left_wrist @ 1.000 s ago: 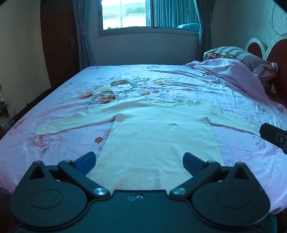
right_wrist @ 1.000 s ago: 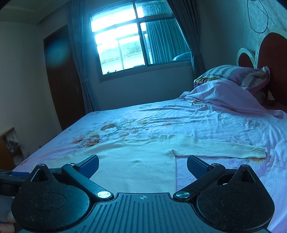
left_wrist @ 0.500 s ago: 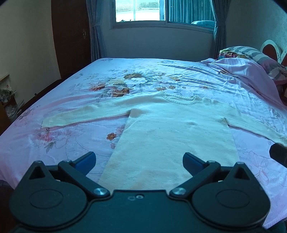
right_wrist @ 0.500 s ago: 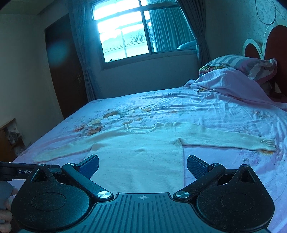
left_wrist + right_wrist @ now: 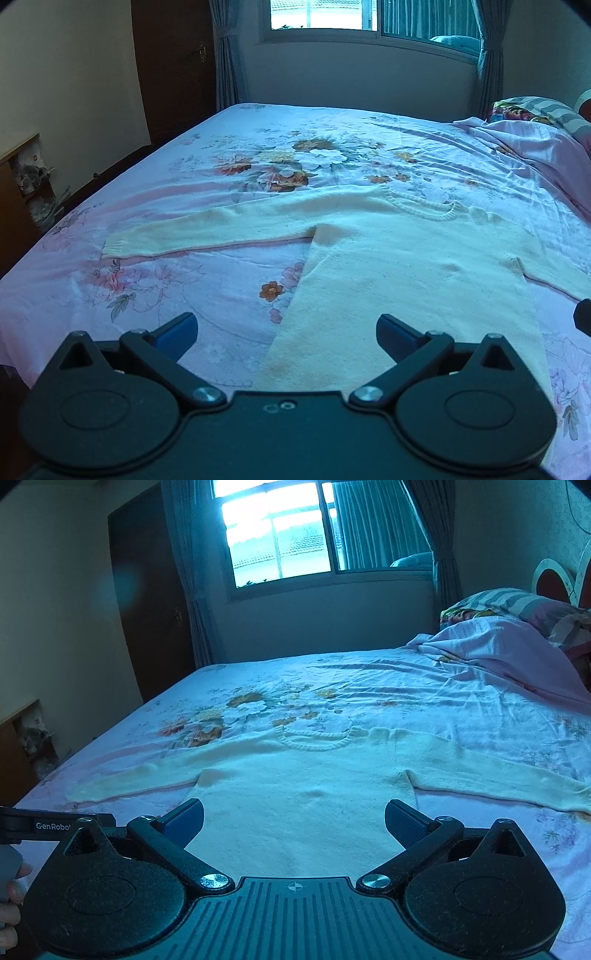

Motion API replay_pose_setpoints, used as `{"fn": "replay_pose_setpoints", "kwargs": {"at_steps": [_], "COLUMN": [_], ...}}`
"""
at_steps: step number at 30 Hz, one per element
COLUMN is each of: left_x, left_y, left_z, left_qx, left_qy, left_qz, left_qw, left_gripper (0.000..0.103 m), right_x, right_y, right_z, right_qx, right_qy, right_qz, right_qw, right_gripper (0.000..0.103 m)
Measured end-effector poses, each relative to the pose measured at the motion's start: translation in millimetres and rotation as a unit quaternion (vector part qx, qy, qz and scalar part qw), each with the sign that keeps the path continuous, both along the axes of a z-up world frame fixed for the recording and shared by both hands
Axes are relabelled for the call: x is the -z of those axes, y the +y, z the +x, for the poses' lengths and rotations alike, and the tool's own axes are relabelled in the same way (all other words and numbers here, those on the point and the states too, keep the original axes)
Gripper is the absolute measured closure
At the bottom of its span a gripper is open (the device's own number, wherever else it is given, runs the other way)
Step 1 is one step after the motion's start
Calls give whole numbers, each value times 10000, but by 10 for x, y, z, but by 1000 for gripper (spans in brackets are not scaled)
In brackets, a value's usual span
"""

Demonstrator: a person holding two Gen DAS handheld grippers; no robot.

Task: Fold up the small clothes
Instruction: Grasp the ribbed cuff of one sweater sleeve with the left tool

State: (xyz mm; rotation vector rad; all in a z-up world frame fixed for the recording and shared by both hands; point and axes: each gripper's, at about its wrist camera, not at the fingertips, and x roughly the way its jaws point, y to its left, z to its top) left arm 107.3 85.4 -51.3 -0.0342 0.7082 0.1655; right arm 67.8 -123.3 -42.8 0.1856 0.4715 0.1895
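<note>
1 cream sweater (image 5: 399,266) lies flat on the bed (image 5: 240,155), face up, close to the bed's near edge. Its bottom hem points to that near edge and its neck (image 5: 314,740) points to the far edge by the window (image 5: 277,542). Both sleeves are stretched out sideways, 1 toward the bed's left edge (image 5: 177,236) and 1 toward the right edge (image 5: 498,779). It looks spread out like this so each part is easy to reach and fold.

The left gripper (image 5: 286,328) hangs over the near edge of the bed, above the left side of the sweater's bottom part. Its blue fingers (image 5: 177,328) are wide apart and hold nothing. I think they are apart so they are ready to pinch the cloth.

The right gripper (image 5: 293,818) hangs above the middle of the sweater's bottom part. Its fingers (image 5: 402,821) are wide apart too and hold nothing.

No fold has been made yet, so the job looks like it is just starting. A sleeve or a side of the sweater would be a good part to grab first.

At the bed's right end, a pink blanket (image 5: 491,646) is bunched up by striped pillows (image 5: 517,602), well apart from the sweater. A dark door (image 5: 173,66) is past the bed's left edge.
</note>
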Motion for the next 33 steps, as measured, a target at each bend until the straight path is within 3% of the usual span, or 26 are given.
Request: {"fn": "replay_pose_setpoints", "kwargs": {"at_steps": [7, 12, 18, 20, 24, 28, 31, 33], "left_x": [219, 408, 676, 776, 935, 1057, 1175, 1243], "left_y": [379, 760, 1295, 1497, 1885, 2255, 2566, 2742], "left_z": [393, 701, 1070, 1188, 1386, 1583, 1673, 1703], "left_qx": [-338, -681, -1102, -1269, -1667, -2071, -2397, -2572], "left_qy": [331, 610, 966, 1092, 1183, 1152, 1151, 1034], "left_qz": [-20, -106, -553, -792, -1231, -1412, -1834, -2108], "left_qw": [9989, 9958, 9877, 9827, 9711, 9612, 9464, 9374], "left_gripper": [2, 3, 14, 21, 23, 27, 37, 39], "right_x": [148, 282, 437, 479, 565, 660, 735, 783], "right_y": [215, 304, 429, 494, 612, 678, 738, 753], "right_z": [457, 831, 1279, 1396, 1627, 1826, 1936, 2001], "right_qx": [-155, -188, -342, -388, -471, -514, -532, -540], "right_qy": [154, 226, 399, 395, 418, 494, 557, 603], "right_qz": [-156, 10, 61, -35, -166, -168, -201, -178], "right_qw": [9996, 9996, 9986, 9985, 9979, 9973, 9968, 9966], "right_gripper": [0, 0, 0, 0, 0, 0, 0, 0]}}
